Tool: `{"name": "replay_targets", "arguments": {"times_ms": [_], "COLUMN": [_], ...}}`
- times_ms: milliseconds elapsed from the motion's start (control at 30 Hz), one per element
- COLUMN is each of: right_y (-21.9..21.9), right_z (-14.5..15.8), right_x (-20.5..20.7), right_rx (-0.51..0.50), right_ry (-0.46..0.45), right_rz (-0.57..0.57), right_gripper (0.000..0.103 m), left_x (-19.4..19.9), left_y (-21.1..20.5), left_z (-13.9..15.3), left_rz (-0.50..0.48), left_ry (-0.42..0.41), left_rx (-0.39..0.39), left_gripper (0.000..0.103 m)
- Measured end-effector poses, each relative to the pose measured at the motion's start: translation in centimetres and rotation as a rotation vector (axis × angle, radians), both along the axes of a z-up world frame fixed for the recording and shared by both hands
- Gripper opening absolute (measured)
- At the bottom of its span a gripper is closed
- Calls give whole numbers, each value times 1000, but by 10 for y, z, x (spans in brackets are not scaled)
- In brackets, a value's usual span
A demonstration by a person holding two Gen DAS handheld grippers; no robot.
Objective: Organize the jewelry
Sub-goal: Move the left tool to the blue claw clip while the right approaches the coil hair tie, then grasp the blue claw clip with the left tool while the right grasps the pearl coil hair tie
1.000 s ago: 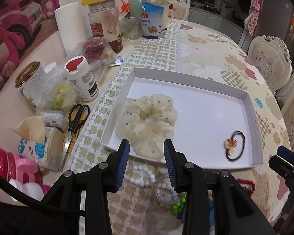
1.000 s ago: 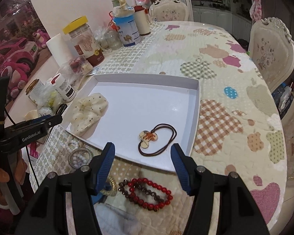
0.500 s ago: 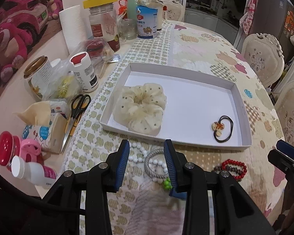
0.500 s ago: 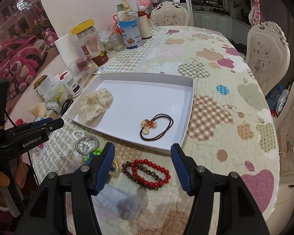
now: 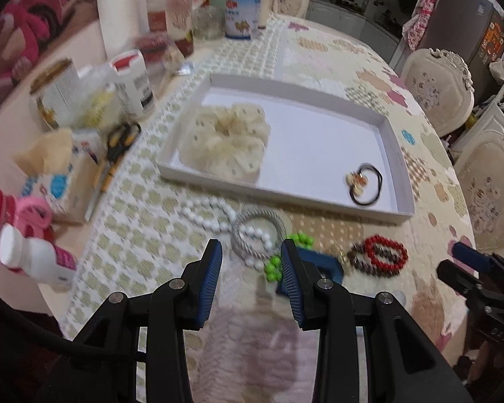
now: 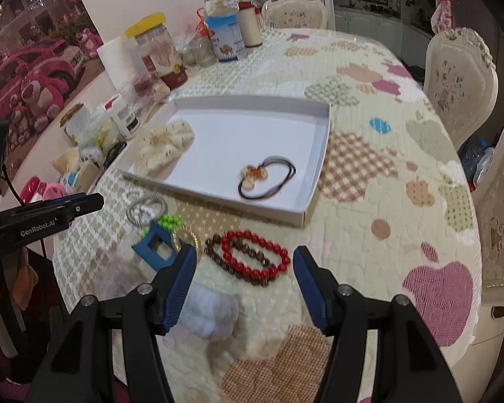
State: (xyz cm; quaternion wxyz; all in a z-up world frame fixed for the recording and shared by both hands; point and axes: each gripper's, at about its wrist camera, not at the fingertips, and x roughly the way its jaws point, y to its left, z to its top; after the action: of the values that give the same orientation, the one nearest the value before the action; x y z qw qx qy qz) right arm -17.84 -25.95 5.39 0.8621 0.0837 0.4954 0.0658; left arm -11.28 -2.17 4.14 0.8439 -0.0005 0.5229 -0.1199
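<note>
Clutter lined the left edge of the worktop (image 6: 369, 174): a red-capped bottle (image 5: 30, 252), a tissue pack (image 5: 60, 168), scissors (image 5: 117, 147), a tin (image 5: 53, 94) and a yellow-lidded jar (image 5: 168, 10). Next along, the left gripper (image 5: 250, 262) hung with its blue pads spread and nothing between them, tipped down over the quilted cloth. Just beyond its tips lay a white bead strand (image 5: 208, 215) tangled with a silvery bangle (image 5: 258, 231), and green beads (image 5: 279, 258) sat right beside the right-hand pad. Behind those, the white tray (image 5: 285, 84) held a cream scrunchie (image 5: 225, 141) at its left end and a black hair tie with a charm (image 5: 366, 184) near its right end, the two well apart. Over to the right wrist view now: a blue square frame (image 6: 156, 245) rested near the front edge, a pale blue fluffy piece (image 6: 211, 312) just by the left pad. The right gripper (image 6: 245, 265) stood wide apart and empty, and the red bead bracelet (image 6: 255, 252) overlapping a brown bead bracelet (image 6: 228, 265) lay on the cloth between and just ahead of its tips, untouched, outside the tray. Far right, cream chairs (image 6: 460, 74) stood beside the worktop
</note>
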Motion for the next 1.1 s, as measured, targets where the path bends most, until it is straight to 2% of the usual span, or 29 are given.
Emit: {"name": "replay_targets", "arguments": {"times_ms": [133, 333, 633, 767, 867, 1100], "right_y": [6, 29, 66, 72, 70, 49], "right_z": [-11, -23, -50, -60, -63, -48], "right_x": [-2, 7, 43, 54, 57, 51], "right_rx": [21, 70, 107, 121, 140, 183], "right_ry": [25, 33, 78, 92, 93, 55], "right_rz": [35, 110, 216, 241, 238, 189], "right_gripper": [63, 62, 46, 19, 11, 9], "left_x": [-2, -2, 3, 6, 7, 8], "left_y": [3, 1, 7, 8, 7, -6], "left_z": [-16, -31, -41, -44, -46, -50], "left_rz": [-5, -13, -15, -22, -30, -66], "left_ry": [77, 130, 163, 173, 178, 193], "left_rx": [-47, -78, -69, -65, -67, -82], "left_gripper": [31, 33, 33, 33, 33, 35]}}
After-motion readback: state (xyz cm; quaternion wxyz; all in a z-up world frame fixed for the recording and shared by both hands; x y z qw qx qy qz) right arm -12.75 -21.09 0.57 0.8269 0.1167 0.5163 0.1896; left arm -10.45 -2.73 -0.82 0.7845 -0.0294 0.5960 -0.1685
